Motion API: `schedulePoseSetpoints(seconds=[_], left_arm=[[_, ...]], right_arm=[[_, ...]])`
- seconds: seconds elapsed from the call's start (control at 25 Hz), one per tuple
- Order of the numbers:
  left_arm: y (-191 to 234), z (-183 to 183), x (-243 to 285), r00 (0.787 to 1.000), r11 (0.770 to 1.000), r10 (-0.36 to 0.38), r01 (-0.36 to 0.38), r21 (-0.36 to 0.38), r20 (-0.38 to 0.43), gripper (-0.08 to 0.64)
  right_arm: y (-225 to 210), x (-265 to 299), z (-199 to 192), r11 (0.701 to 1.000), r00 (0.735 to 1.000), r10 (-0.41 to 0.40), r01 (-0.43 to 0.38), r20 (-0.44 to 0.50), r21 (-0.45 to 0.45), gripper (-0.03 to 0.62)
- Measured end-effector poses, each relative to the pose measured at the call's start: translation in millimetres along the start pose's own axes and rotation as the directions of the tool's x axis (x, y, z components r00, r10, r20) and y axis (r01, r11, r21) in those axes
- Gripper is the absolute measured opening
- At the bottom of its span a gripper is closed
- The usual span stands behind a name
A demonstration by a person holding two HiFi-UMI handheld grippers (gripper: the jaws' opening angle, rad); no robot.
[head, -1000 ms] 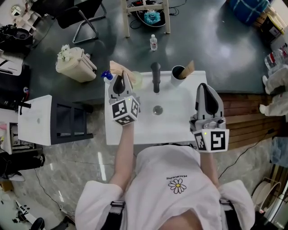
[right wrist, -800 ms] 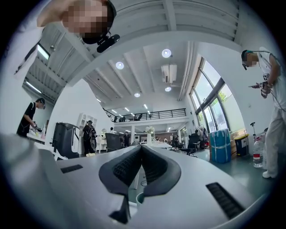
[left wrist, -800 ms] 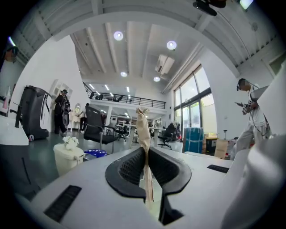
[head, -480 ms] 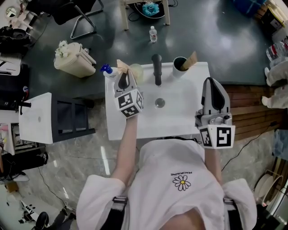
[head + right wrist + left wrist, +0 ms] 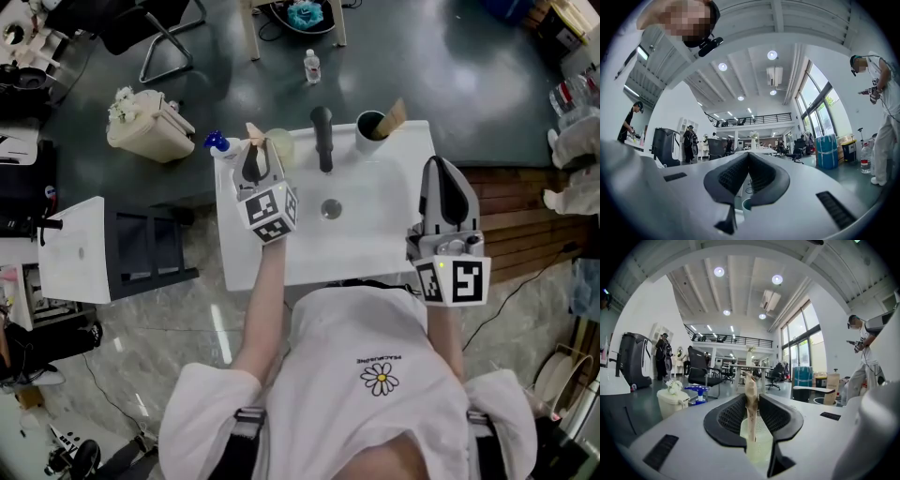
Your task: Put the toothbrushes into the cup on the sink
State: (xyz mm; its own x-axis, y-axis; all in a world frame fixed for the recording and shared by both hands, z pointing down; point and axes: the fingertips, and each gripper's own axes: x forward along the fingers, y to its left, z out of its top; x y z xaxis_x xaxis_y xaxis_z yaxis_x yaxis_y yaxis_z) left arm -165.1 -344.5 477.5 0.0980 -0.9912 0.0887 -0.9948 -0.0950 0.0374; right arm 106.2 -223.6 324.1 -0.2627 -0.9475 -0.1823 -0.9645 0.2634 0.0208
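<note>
The right gripper (image 5: 439, 173) hangs over the near right edge of the white sink (image 5: 375, 234). In the right gripper view its jaws (image 5: 748, 157) are pressed together with nothing between them, and a cup rim (image 5: 746, 204) shows just beneath.

Further in, at the sink's left back corner, the left gripper (image 5: 253, 161) pinches a tan toothbrush (image 5: 750, 385), held upright between the closed jaws (image 5: 753, 399). The toothbrush's lower end runs down over a pale green cup (image 5: 761, 441); whether it sits inside cannot be told. From the head view that cup (image 5: 280, 146) stands just beside the jaws.

The black faucet (image 5: 322, 137) rises behind the drain (image 5: 330, 208). To its right stands a dark cup (image 5: 371, 129) with a flat tan piece (image 5: 395, 119) leaning out of it.

On the floor beyond are a cream bin (image 5: 150, 131) topped with white scraps and a small bottle (image 5: 310, 66).
</note>
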Motion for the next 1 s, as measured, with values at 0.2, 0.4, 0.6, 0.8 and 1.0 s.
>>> schedulePoseSetpoints(seconds=[0.2,0.4,0.6,0.8,1.0], left_arm=[[1.7,33.7,-5.7,0.997,1.000,0.004,-0.005,0.016,0.079,0.087],[7.2,79.3,-17.8,0.981,0.999,0.008,-0.014,0.032,0.194,0.087],[-0.3,133.3,-44.8,0.950,0.998,0.004,-0.026,0.065,0.313,0.087],[-20.1,179.8,-87.3,0.901,0.995,-0.021,-0.024,0.098,0.433,0.066],[-43.6,191.7,-122.2,0.886,0.992,-0.032,-0.030,0.125,0.463,0.023]], right_arm=[[4.2,-1.1,1.2,1.000,1.000,0.013,-0.013,0.010,0.014,0.012],[13.6,3.3,4.4,0.999,0.999,0.034,-0.035,0.027,0.017,0.012],[17.0,4.8,9.9,0.999,0.998,0.046,-0.047,0.041,0.018,0.012],[23.5,7.1,10.5,0.998,0.997,0.061,-0.062,0.054,0.016,0.012],[29.5,12.5,11.4,0.996,0.995,0.084,-0.084,0.061,0.001,0.012]])
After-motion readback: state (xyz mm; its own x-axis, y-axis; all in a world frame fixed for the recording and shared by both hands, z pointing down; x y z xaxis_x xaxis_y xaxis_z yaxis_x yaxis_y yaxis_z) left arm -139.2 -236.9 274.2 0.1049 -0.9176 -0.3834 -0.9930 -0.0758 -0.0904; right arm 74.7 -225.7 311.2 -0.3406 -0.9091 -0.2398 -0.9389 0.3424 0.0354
